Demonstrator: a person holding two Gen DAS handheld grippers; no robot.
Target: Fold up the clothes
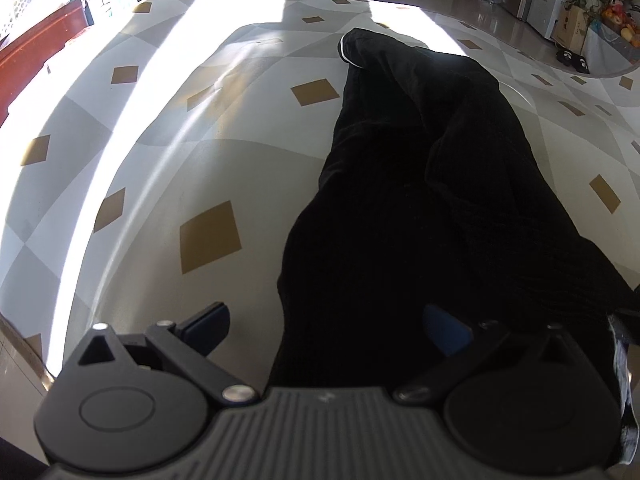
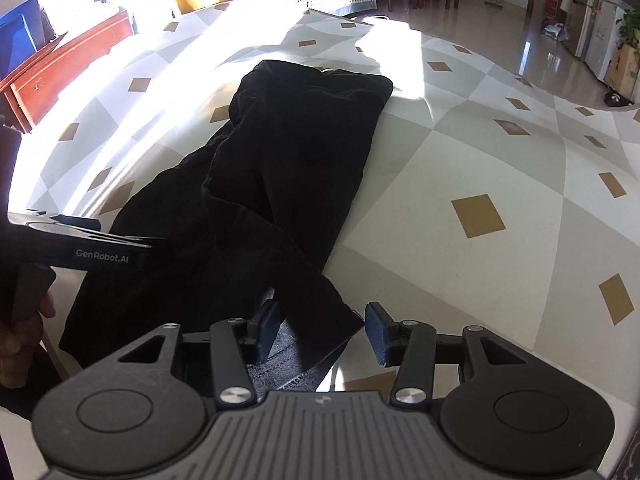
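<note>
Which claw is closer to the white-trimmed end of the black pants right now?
Neither, clearly. The white-trimmed end lies at the far end of the black pants. The left claw and right claw both sit open at the near end, fabric between their fingers.

Both grippers' fingers (image 1: 212, 326) apart

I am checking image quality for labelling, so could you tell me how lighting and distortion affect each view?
Left wrist view: sun blows out a band across the tablecloth, the black garment loses nearly all fold detail, and fisheye bends the table edge. Right wrist view: glare whitens the cloth's far left part, the garment is near featureless, and the floor shows reflections.
</note>
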